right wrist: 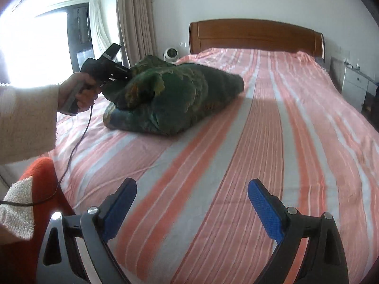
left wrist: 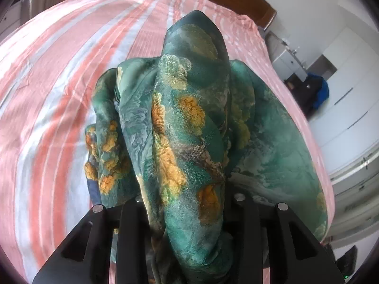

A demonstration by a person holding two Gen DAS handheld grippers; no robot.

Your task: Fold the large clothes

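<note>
On a pink-and-white striped bed (right wrist: 236,165), the left gripper (left wrist: 189,213) pinches a bunched green floral garment (right wrist: 175,99) for unfolding, while the right gripper (right wrist: 191,203) waits spread and empty.

**A bedroom around a striped bed**

A bed (right wrist: 236,165) fills most of both views, covered by a sheet (left wrist: 59,94) striped in salmon pink, white and pale grey. At its far end stands a brown wooden headboard (right wrist: 255,35) against a white wall. Just beside the headboard, on the window side, sits a small round white fan (right wrist: 171,55). Beige curtains (right wrist: 135,19) hang next to a bright window (right wrist: 47,35) with a dark frame. On the other side of the bed stands a pale grey nightstand (right wrist: 355,87) with drawers. White cabinet fronts (left wrist: 350,108) line the wall there, with something blue (left wrist: 321,92) lying before them.
</note>
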